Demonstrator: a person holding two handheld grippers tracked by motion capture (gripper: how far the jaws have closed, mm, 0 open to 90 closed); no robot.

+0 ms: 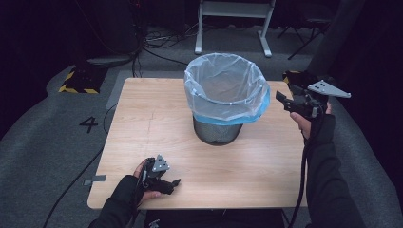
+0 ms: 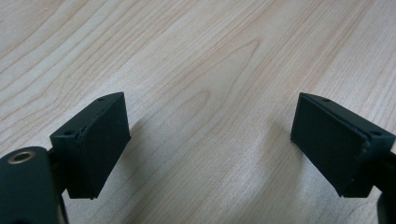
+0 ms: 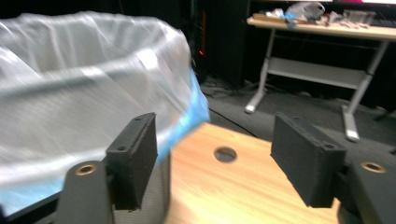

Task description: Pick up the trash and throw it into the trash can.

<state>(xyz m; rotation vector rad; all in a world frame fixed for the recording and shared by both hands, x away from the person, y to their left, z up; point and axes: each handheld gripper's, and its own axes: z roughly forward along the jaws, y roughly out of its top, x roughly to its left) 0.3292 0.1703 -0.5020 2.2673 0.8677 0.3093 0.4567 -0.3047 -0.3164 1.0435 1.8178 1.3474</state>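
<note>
Centrally on the wooden counter stands a dark mesh bin, lined with a translucent bag whose blue-tinted edge folds down over the rim. The bin sits toward the far half of the counter, upright.

The left claw rests low on the near edge of the counter, held by the left hand in a dark fingerless glove. In the left gripper view its jaws are spread wide, with bare wood grain between them and nothing pinched.

The right claw is raised at the right side of the counter, just beside the bin's rim, held by the right hand; its grey plate sits on top and a cable trails down along the forearm. In the right gripper view its jaws are also spread apart and hold nothing; the bag is close at the left jaw, and a round hole in the counter shows between them.
</note>
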